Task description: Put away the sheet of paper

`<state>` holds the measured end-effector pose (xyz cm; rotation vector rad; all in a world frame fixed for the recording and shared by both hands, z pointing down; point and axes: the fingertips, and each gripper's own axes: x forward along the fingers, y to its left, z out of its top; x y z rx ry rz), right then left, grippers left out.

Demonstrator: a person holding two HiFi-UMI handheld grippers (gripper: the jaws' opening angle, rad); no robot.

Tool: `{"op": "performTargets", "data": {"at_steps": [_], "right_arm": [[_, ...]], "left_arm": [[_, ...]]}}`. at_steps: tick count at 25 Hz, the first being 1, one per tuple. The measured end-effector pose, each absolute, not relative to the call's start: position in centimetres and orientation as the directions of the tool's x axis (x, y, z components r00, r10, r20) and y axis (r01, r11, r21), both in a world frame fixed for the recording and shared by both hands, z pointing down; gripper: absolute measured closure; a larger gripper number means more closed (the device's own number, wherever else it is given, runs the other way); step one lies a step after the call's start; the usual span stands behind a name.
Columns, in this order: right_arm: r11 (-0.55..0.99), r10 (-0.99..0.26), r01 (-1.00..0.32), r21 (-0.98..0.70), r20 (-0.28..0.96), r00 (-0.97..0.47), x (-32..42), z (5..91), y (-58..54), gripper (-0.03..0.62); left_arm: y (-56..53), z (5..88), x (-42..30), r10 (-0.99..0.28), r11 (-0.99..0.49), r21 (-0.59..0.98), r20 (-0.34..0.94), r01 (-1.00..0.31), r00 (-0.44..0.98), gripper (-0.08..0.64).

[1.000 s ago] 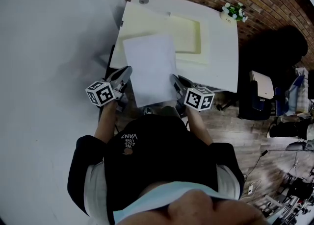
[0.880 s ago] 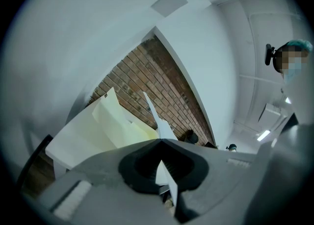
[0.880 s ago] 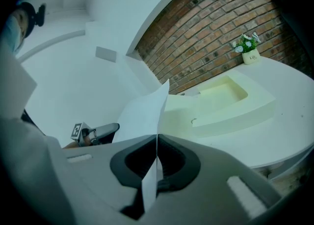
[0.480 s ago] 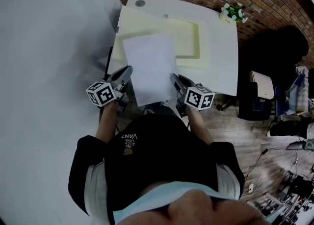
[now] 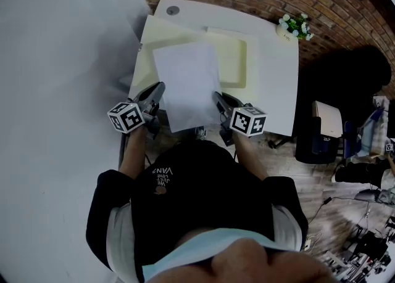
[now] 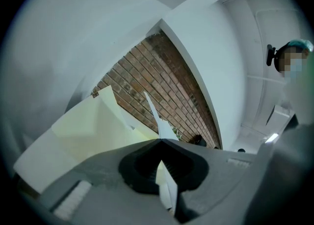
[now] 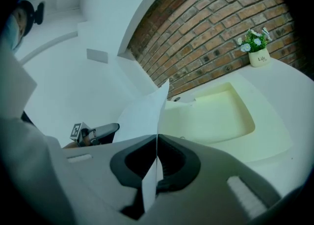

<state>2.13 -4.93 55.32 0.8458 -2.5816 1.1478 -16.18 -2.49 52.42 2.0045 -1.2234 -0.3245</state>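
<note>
The sheet of paper [image 5: 187,84] is held level above the near edge of the white desk [image 5: 278,72], its long axis running from the person toward the desk's far edge and its far short edge over the pale-yellow tray [image 5: 233,60] on the desk. The left gripper [image 5: 159,88] and right gripper [image 5: 217,97] each clamp one long edge near the sheet's near corners. The flower pot [image 7: 258,58] at the desk's far corner reads "Life" (the person's shirt [image 5: 185,183] shows "VANS").
</note>
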Motion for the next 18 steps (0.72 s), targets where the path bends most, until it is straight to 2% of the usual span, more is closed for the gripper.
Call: {"op": "performTargets", "data": {"at_steps": [18], "right_arm": [[0.566, -0.364, -0.528, -0.633, 0.382, -0.849, 3.7, 56.6, -11.1, 0.592]], "left_arm": [[-7.5, 53.6, -14.4, -0.879, -0.194, 0.702, 0.186, -0.686, 0.439, 0.560]]}}
